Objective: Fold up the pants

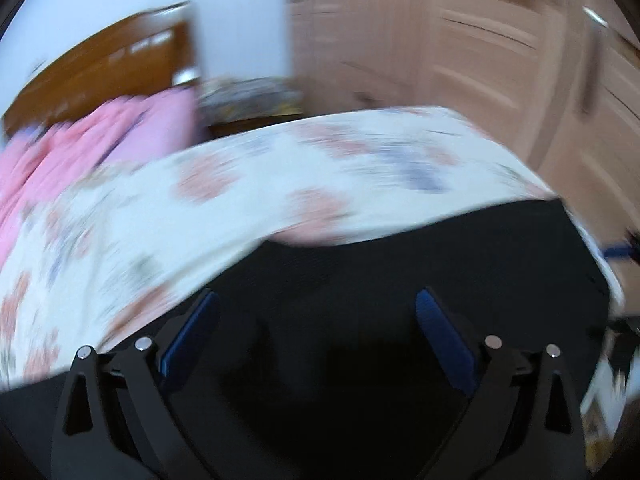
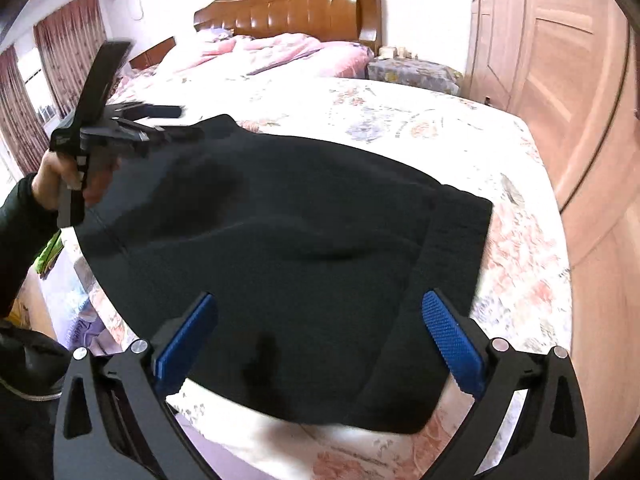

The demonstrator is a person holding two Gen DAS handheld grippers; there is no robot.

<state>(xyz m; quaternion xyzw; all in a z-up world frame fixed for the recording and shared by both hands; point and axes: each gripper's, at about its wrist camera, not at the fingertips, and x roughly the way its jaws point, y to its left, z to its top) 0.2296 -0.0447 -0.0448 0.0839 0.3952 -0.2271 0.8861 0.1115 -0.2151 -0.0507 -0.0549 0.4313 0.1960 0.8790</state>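
We see the black pants [image 2: 288, 232] spread on the floral bed [image 2: 520, 248], lying beneath and between the wide-spread, empty fingers of our right gripper [image 2: 320, 340] and left gripper [image 1: 318, 336].

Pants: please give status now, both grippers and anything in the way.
Left gripper open, above the pants. Right gripper open, holding nothing. Pants lie folded on bed. Nothing in the way.
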